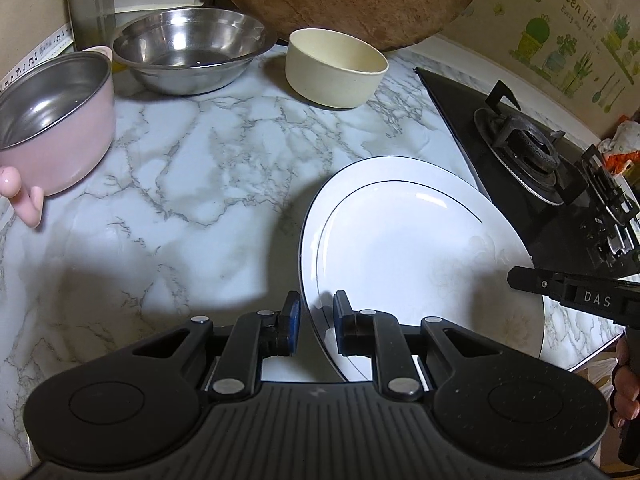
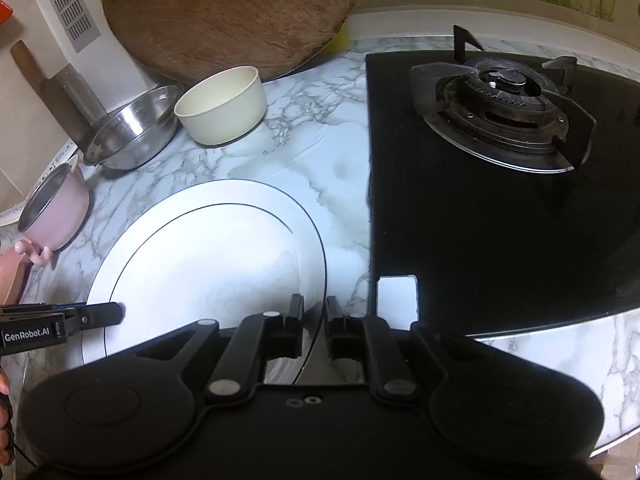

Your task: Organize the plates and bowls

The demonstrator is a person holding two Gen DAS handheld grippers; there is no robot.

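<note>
A large white plate (image 1: 408,240) with a thin dark rim line lies on the marble counter; it also shows in the right wrist view (image 2: 208,256). My left gripper (image 1: 316,320) straddles the plate's left rim, jaws close to it with small gaps. My right gripper (image 2: 314,324) straddles the right rim the same way. A cream bowl (image 1: 336,66), a steel bowl (image 1: 192,50) and a pink steel-lined bowl (image 1: 56,120) stand at the back and left. The same bowls show in the right wrist view: cream bowl (image 2: 222,106), steel bowl (image 2: 132,132), pink bowl (image 2: 56,208).
A black gas hob (image 2: 500,200) with a burner (image 2: 504,108) lies right of the plate. A round wooden board (image 2: 228,12) leans on the back wall. A cleaver (image 2: 52,84) stands at the far left. The counter's front edge is near.
</note>
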